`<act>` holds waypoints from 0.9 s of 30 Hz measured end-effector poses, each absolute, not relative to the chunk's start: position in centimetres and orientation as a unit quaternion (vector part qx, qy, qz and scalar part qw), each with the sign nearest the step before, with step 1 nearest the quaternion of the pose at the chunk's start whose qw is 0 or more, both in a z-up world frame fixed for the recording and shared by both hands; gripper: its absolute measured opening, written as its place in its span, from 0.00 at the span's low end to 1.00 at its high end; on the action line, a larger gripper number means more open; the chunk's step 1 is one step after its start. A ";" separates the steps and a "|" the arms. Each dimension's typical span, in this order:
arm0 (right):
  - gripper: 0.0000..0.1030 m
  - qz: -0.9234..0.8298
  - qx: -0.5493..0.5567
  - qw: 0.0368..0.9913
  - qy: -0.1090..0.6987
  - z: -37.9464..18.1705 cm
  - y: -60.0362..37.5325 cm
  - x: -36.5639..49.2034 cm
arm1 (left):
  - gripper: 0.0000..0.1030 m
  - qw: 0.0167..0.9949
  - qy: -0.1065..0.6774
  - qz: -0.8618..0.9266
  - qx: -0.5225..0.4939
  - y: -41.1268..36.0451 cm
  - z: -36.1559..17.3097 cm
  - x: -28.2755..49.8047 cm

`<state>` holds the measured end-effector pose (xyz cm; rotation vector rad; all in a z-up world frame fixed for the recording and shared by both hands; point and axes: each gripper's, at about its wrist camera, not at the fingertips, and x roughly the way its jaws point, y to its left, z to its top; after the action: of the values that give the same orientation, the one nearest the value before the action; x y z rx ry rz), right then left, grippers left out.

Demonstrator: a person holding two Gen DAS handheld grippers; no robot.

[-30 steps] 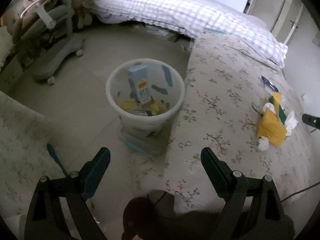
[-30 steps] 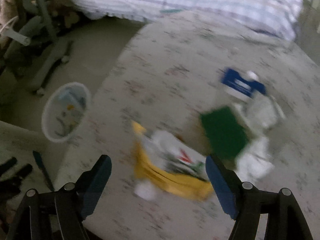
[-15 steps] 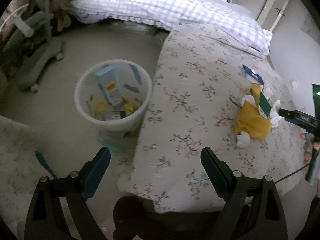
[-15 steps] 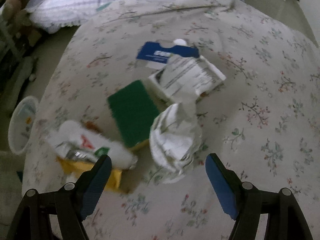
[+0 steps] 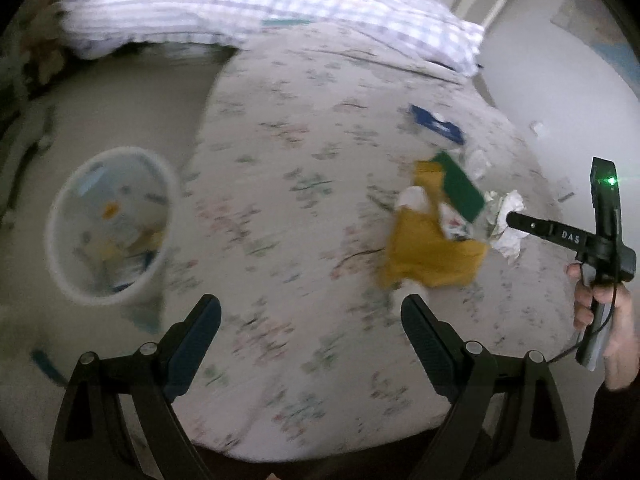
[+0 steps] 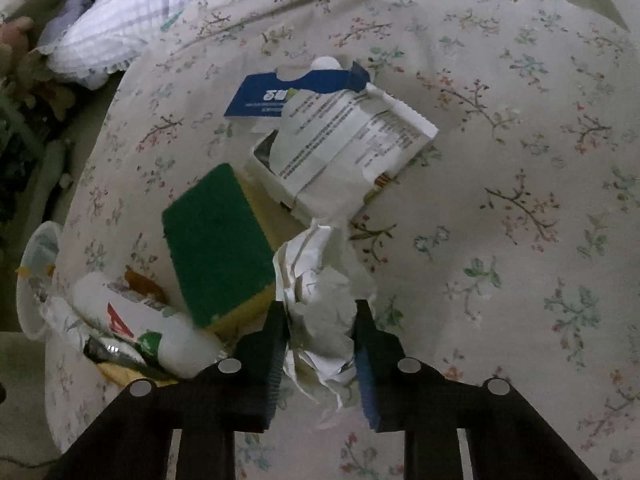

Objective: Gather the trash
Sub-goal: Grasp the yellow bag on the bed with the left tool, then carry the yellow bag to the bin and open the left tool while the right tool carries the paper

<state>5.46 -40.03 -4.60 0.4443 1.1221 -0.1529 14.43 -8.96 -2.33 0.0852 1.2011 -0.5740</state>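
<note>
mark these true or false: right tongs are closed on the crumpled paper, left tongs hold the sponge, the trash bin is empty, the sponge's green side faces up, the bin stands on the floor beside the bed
1. The right tongs are closed on the crumpled paper. True; their jaws have just been closing, and the paper sits pinched between them.
2. The left tongs hold the sponge. False: they are open and hold nothing, over the floral bedspread.
3. The trash bin is empty. False: it already holds cartons and scraps.
4. The sponge's green side faces up. True.
5. The bin stands on the floor beside the bed. True.
</note>
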 end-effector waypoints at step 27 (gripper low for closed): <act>0.27 -0.059 0.213 0.822 0.525 -3.4 -41.4 0.6 | 0.09 0.698 0.570 -0.431 -0.044 -16.5 -7.8 16.3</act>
<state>0.58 -41.38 -3.36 0.4542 1.1179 -0.1247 16.26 -16.47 -7.83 -0.0991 1.2715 -0.9609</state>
